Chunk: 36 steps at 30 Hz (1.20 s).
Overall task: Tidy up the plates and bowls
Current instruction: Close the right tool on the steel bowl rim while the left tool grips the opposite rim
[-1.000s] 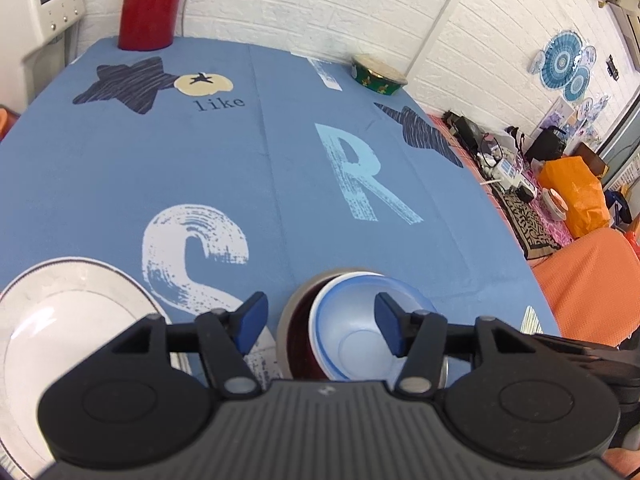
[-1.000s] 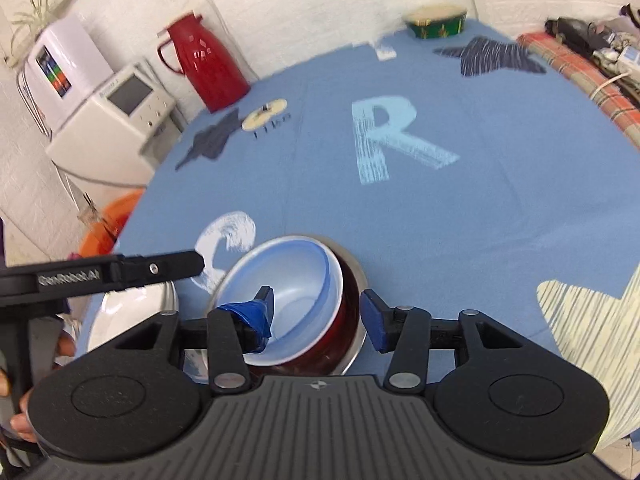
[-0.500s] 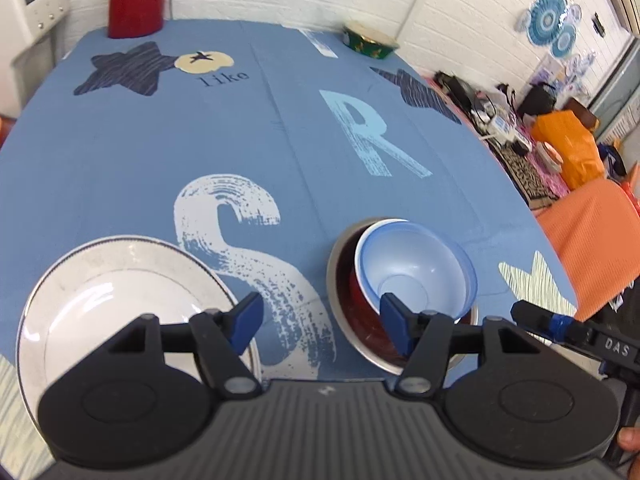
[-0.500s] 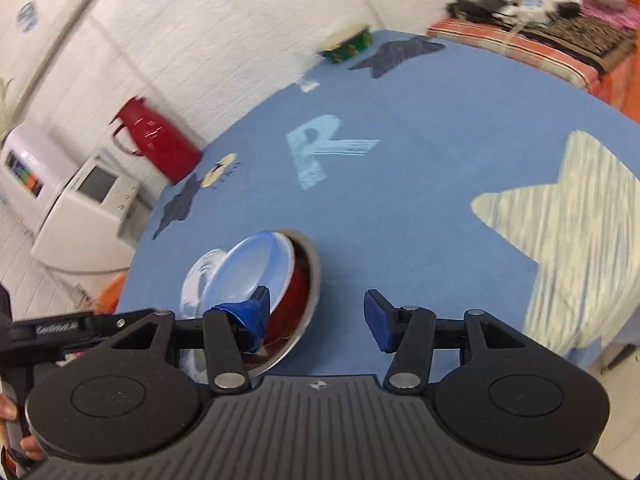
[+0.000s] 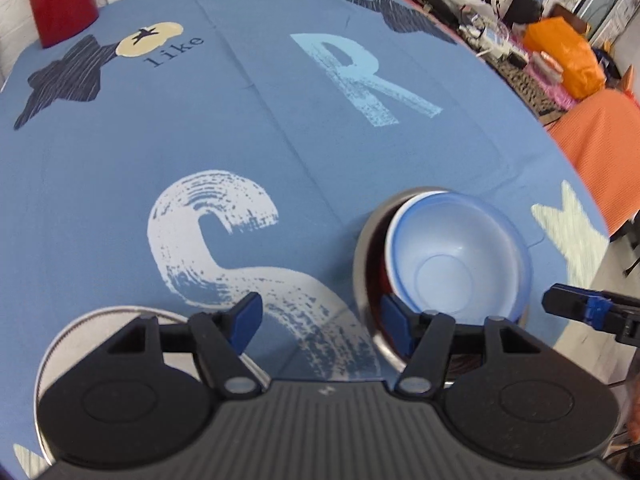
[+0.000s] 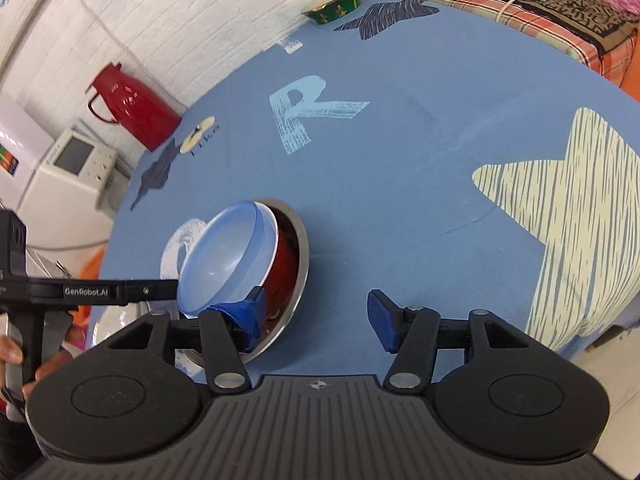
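Blue bowl (image 5: 456, 256) sits tilted in a red bowl (image 6: 282, 268) within a steel bowl (image 6: 298, 256) near the desk's (image 5: 280, 120) front edge. Left tongs (image 5: 320, 320) and right tongs (image 6: 316, 312) — both wide open, empty — flank the stack. White plate (image 5: 60, 344) lies under the left tongs.

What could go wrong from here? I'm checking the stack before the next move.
1. The blue bowl sits off-centre and tilted in the red bowl and steel bowl; a nudge might tip it.
2. The stack is near the table edge.
3. Both grippers, left and right, are open close by.
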Each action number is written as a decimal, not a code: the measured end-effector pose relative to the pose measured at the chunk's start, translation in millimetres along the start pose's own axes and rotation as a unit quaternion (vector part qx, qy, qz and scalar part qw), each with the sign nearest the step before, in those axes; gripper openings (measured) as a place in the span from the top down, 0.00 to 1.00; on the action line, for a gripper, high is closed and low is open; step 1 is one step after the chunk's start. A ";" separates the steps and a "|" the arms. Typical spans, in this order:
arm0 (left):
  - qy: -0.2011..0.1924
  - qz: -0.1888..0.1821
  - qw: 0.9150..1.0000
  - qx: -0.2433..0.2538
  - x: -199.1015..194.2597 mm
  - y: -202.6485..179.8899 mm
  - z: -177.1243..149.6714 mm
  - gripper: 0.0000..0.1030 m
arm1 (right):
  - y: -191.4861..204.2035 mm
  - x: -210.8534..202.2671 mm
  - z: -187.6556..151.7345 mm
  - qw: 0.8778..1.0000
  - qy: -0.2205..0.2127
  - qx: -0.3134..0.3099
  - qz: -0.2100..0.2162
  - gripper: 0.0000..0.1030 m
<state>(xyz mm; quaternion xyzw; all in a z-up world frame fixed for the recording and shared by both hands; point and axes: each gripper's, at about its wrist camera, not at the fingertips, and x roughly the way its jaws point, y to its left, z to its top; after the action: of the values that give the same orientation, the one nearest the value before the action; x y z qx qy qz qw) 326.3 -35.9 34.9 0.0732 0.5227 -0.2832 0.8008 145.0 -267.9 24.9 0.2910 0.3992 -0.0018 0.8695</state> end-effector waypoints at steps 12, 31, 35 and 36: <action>0.010 -0.012 1.000 0.003 21.0 1.3 -0.8 0.36 | 3.4 32.1 12.3 0.998 0.033 -0.025 -0.040 0.58; -0.012 0.000 1.000 0.009 19.3 -1.8 -6.3 0.35 | 7.6 40.4 6.2 0.997 -0.008 -0.061 -0.056 0.48; -0.011 0.002 1.000 0.010 18.8 -2.5 -7.1 0.34 | 7.9 47.6 20.4 0.994 0.037 -0.083 -0.057 0.44; -0.011 0.002 1.000 0.009 18.7 -2.4 -7.1 0.34 | 8.2 49.3 23.0 0.993 0.047 -0.093 -0.056 0.43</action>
<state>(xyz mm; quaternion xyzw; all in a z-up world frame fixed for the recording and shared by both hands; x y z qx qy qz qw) 324.9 -42.1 15.7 0.0786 0.5107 -0.2870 0.8066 196.4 -261.5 6.5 0.1862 0.4540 0.0002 0.8714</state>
